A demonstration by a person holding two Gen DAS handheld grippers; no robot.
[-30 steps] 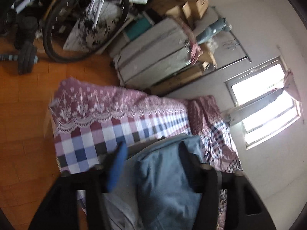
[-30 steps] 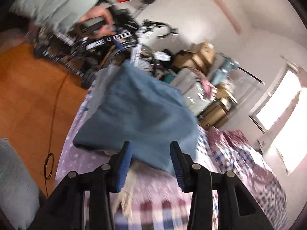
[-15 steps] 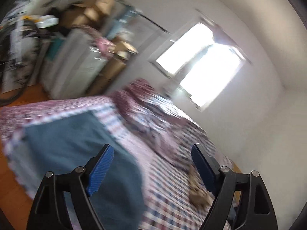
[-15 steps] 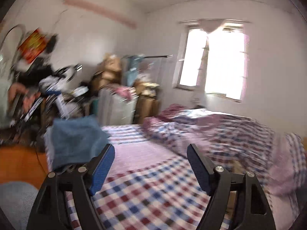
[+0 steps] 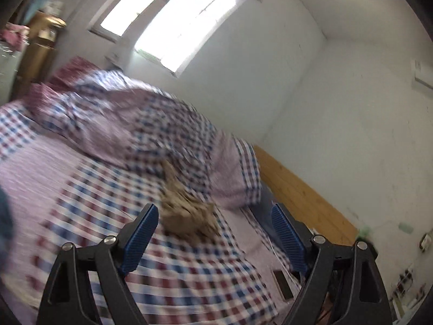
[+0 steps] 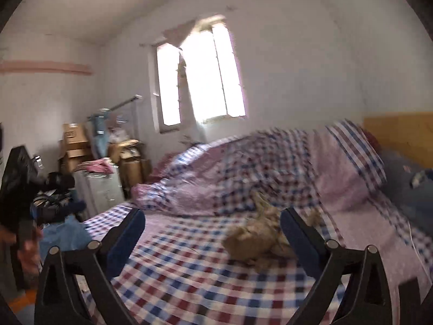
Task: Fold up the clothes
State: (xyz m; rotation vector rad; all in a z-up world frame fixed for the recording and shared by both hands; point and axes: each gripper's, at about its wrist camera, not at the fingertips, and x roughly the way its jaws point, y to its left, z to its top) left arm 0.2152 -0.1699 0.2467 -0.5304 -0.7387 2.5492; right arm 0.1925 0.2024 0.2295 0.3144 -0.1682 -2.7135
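Observation:
A crumpled tan garment [image 5: 186, 211] lies in the middle of the checkered bed sheet [image 5: 189, 279]. My left gripper [image 5: 213, 234] hangs just short of it, open and empty. In the right wrist view the same tan garment [image 6: 257, 237] shows between the spread fingers of my right gripper [image 6: 213, 239]. Its jaws are opening, with nothing between them. A folded blue garment [image 6: 65, 233] rests at the foot of the bed; its edge [image 5: 4, 216] shows at the far left of the left wrist view. The picture is blurred by motion.
A bunched checkered quilt [image 6: 243, 168] and a pillow [image 5: 235, 176] lie beyond the tan garment, before a wooden headboard [image 5: 297, 189]. A dark flat object [image 5: 282, 284] sits on the sheet. Boxes and a cabinet [image 6: 100, 187] stand beside the bed. A hand [image 6: 25, 246] shows at the left edge.
Both grippers let go of the blue garment at the foot of the bed and opened wide. Both swung across the bed and rolled, now facing the tan garment.

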